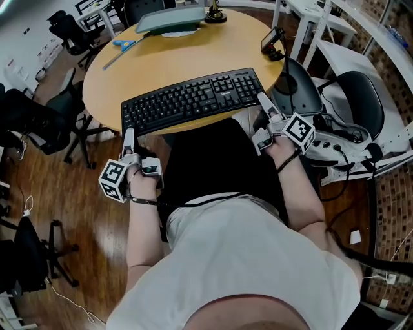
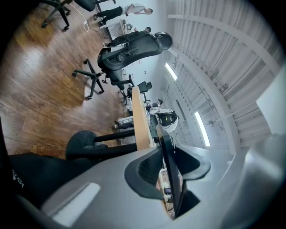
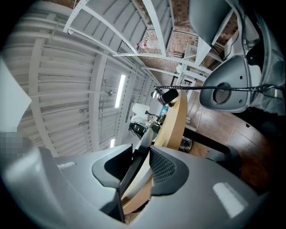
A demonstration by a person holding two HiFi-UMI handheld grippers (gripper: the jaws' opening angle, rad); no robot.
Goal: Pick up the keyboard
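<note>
A black keyboard [image 1: 193, 100] lies across the near part of the round wooden table [image 1: 193, 51], its front edge at the table's rim. My left gripper [image 1: 129, 134] is at its left end and my right gripper [image 1: 263, 100] at its right end. In the left gripper view the keyboard [image 2: 166, 147] runs edge-on between the pads of the left gripper [image 2: 172, 172], which close on it beside the table [image 2: 139, 120]. In the right gripper view the keyboard's thin edge [image 3: 134, 167] sits the same way in the right gripper [image 3: 138, 172]. Whether the keyboard is off the wood I cannot tell.
At the table's far side lie a grey-green tray [image 1: 169, 18], a blue tool [image 1: 126, 44], a black round base [image 1: 215, 16] and a small device on a stand [image 1: 272, 42]. Office chairs [image 1: 71, 116] stand at the left, and a grey chair [image 1: 303, 90] at the right.
</note>
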